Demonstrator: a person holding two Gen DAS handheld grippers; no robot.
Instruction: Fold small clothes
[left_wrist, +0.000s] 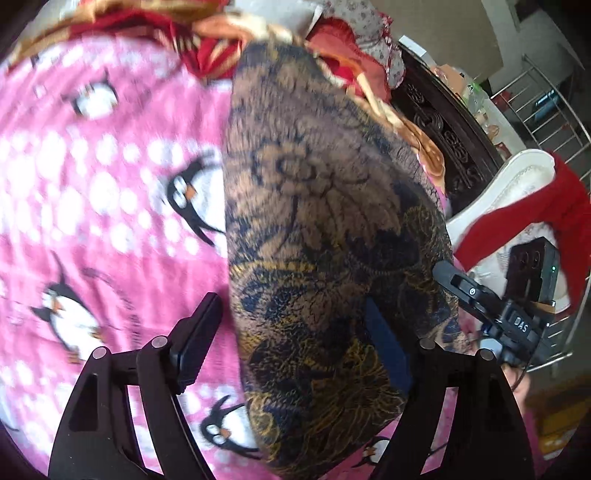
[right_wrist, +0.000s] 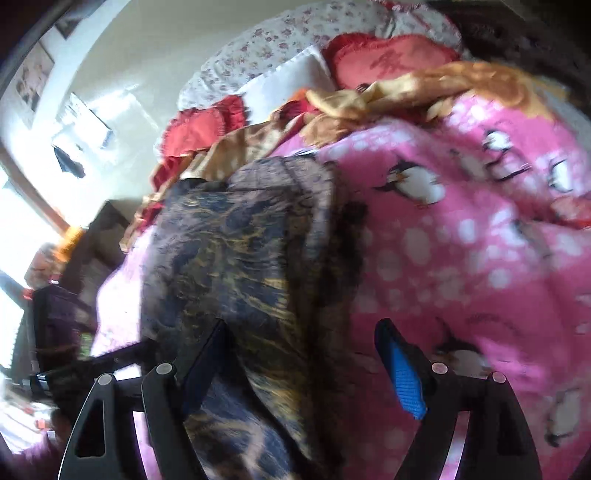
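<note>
Brown patterned garment (left_wrist: 325, 229) lies on the penguin blanket (left_wrist: 92, 203); left gripper (left_wrist: 291, 339) spread over its near edge; right gripper (left_wrist: 480, 295) beside its right edge.

one patterned garment (left_wrist: 332, 229), one penguin blanket (left_wrist: 110, 221), two red cushions (right_wrist: 391, 62)

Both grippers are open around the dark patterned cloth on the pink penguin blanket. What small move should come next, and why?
Probably lift both away from the cloth. The left gripper and right gripper stand open, pads not pressing the dark patterned cloth, which lies in a long strip on the pink blanket. Backing off would show how it lies.
</note>
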